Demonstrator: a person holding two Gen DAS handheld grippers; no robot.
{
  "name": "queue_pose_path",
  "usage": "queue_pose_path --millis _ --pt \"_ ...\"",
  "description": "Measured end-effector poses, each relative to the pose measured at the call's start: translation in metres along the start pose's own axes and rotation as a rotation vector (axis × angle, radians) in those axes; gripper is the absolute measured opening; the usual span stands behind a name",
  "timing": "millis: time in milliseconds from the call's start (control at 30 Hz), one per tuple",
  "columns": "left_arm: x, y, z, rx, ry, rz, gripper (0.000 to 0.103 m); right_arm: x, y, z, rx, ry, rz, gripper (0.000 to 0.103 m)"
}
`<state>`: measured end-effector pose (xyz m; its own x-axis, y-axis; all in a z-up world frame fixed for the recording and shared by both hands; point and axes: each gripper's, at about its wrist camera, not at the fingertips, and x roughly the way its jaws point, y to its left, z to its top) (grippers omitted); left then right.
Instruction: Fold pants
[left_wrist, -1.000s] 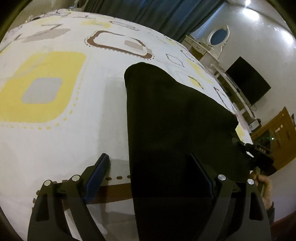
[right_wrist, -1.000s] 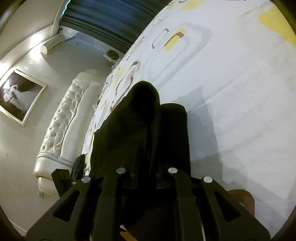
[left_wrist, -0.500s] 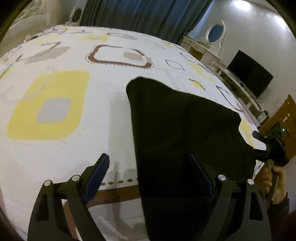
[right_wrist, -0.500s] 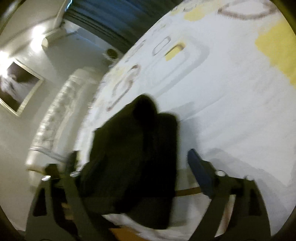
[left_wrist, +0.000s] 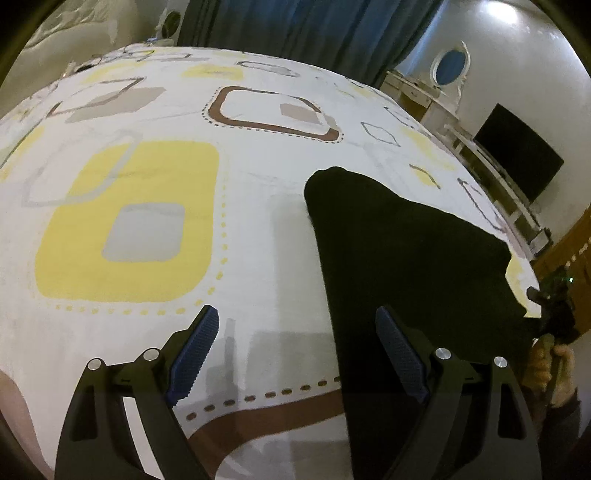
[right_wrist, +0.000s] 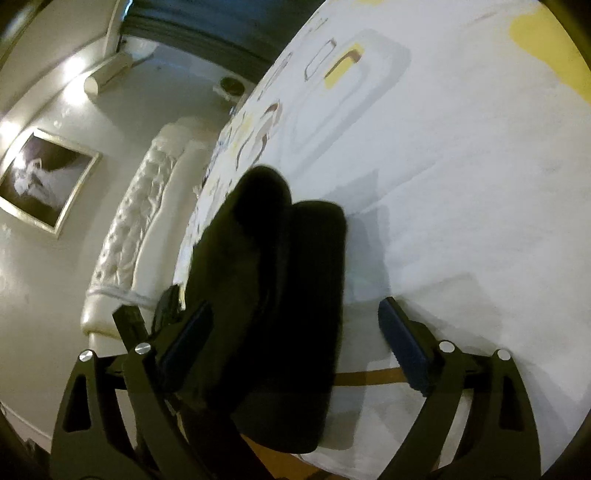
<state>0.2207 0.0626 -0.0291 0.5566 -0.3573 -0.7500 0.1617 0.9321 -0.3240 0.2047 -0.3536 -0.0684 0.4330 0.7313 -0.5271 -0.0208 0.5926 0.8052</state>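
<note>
The black pants (left_wrist: 399, 266) lie folded on the patterned bedspread (left_wrist: 155, 221). In the left wrist view they run from mid-frame to the bottom right. My left gripper (left_wrist: 295, 350) is open and empty just above the bed, its right finger over the pants' near edge. In the right wrist view the pants (right_wrist: 280, 295) form a dark folded bundle between the fingers. My right gripper (right_wrist: 295, 343) is open, its jaws standing wide around the bundle without pinching it. The right gripper also shows at the far right of the left wrist view (left_wrist: 554, 314).
The bed's white tufted headboard (right_wrist: 140, 229) is left of the pants. A dressing table with an oval mirror (left_wrist: 450, 70) and a dark TV (left_wrist: 517, 155) stand along the right wall. Dark curtains (left_wrist: 295, 29) hang behind the bed.
My right gripper opened and let go of the pants, which now rest on the bed. My left gripper stayed open and drew back a little.
</note>
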Motion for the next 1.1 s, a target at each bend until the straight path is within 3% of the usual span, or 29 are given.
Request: queue_pose_path --millis 200,300,533,767,967,1100 --pt "0.009 0.000 0.002 -0.017 0.005 -0.028 0.086 0.016 0.005 0.004 -0.014 0.077 0.098 0.095" --pt "0.013 0.006 0.003 -0.046 0.019 -0.076 0.086 0.017 0.006 0.002 -0.013 0.095 0.137 0.100" --pt "0.010 0.015 0.000 -0.060 0.055 -0.159 0.086 0.011 0.005 0.003 -0.026 0.130 0.185 0.101" --pt "0.018 0.033 0.004 -0.126 0.122 -0.323 0.086 0.013 0.014 0.004 -0.050 0.150 0.181 0.101" --pt "0.038 0.028 0.016 -0.114 0.159 -0.360 0.086 0.021 0.019 0.005 -0.057 0.196 0.199 0.101" --pt "0.049 0.009 0.019 -0.133 0.218 -0.509 0.086 0.022 0.018 0.005 -0.045 0.196 0.232 0.101"
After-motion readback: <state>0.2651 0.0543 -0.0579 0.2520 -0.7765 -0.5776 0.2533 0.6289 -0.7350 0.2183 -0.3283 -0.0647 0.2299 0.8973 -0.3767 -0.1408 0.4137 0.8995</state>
